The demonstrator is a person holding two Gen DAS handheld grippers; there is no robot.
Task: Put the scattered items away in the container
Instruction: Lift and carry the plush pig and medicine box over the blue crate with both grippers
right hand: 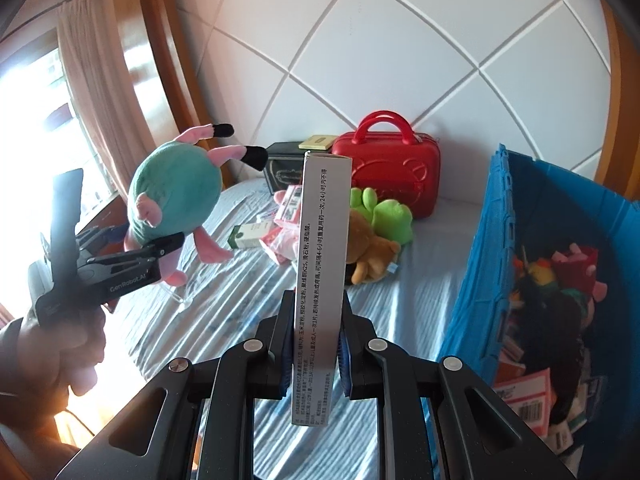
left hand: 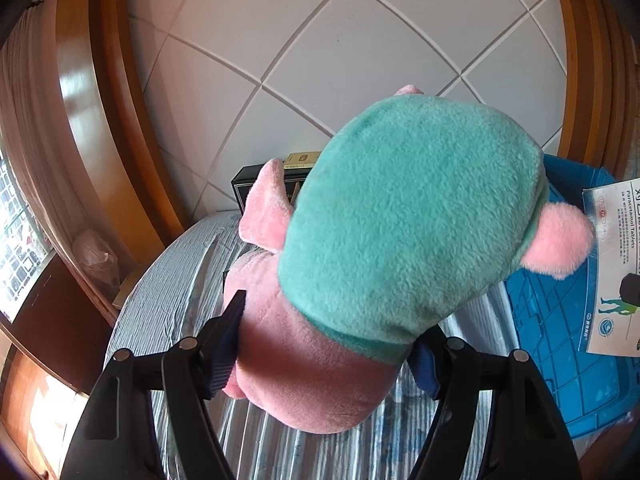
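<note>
A plush pig toy (left hand: 400,240), pink with a teal dress, hangs in the air above a bed, pinched at its pink head end between the two fingers of the left gripper (left hand: 324,344), which are clamped against its sides. From the right wrist view the same toy (right hand: 172,196) is seen off to the left, its black-tipped legs pointing up and away, with a hand (right hand: 68,344) holding the gripper's handle. The right gripper (right hand: 316,344) grips a tall, narrow white medicine box (right hand: 322,280) edge-on between its blue pads, upright and lifted off the striped bedsheet (right hand: 224,312). A blue plastic crate (right hand: 500,260) stands at the right, already holding soft toys and small boxes. Further back on the bed lie a green plush (right hand: 388,212), a brown plush (right hand: 372,252), several small cartons (right hand: 286,216), and a red carry case (right hand: 386,168) against the quilted white headboard (right hand: 360,60).
</note>
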